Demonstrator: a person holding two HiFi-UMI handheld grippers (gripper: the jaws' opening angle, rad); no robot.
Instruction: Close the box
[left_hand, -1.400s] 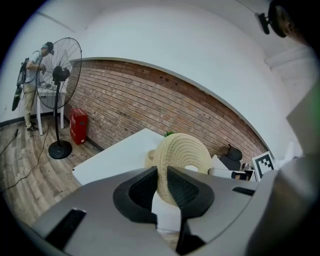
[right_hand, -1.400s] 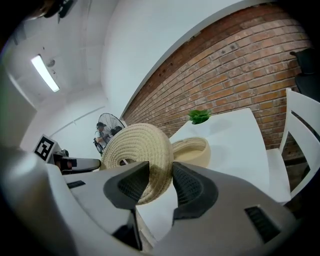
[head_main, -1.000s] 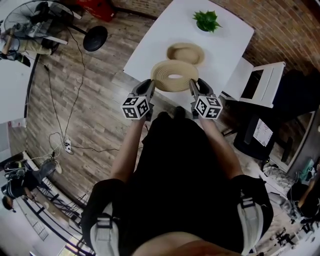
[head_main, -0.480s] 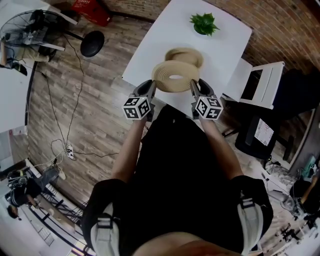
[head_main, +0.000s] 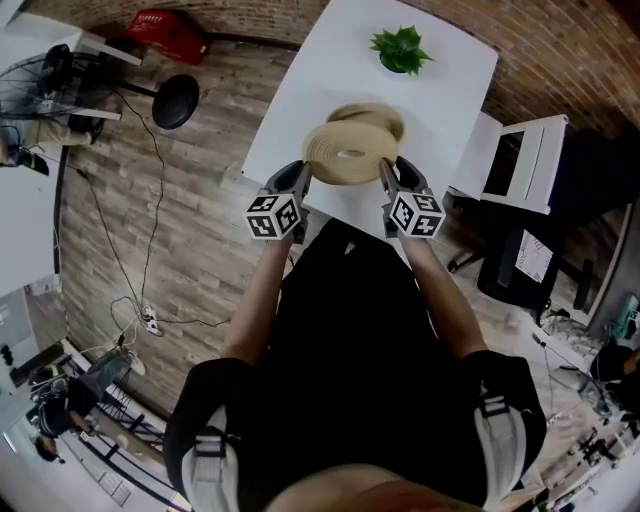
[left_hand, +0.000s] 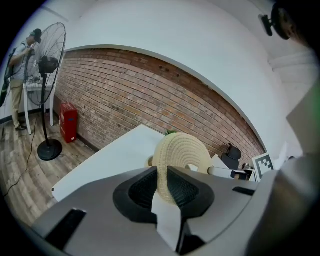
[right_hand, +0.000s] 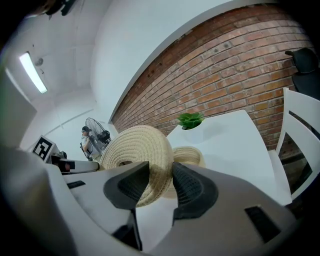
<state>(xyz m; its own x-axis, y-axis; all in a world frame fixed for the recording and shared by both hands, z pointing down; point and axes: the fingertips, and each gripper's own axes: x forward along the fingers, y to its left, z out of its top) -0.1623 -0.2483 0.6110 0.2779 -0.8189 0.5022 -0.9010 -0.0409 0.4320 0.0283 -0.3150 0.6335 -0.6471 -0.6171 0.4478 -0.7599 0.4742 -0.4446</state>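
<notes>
A round woven straw lid (head_main: 347, 153) with a ring handle on top hangs in the air over the near part of the white table (head_main: 440, 80). My left gripper (head_main: 300, 177) is shut on its left rim (left_hand: 175, 155) and my right gripper (head_main: 385, 178) is shut on its right rim (right_hand: 142, 155). Behind the lid, partly hidden by it, the round woven box (head_main: 378, 115) stands open on the table; its rim shows in the right gripper view (right_hand: 190, 156).
A small green potted plant (head_main: 401, 48) stands at the table's far end. A white chair (head_main: 530, 165) is at the table's right. On the wooden floor at left are a standing fan (left_hand: 47, 90) and a red can (head_main: 168, 32). A person (left_hand: 20, 75) stands far off beside the fan.
Both grippers have carried the lid forward toward the box; its far edge now overlaps more of the box in the head view.
</notes>
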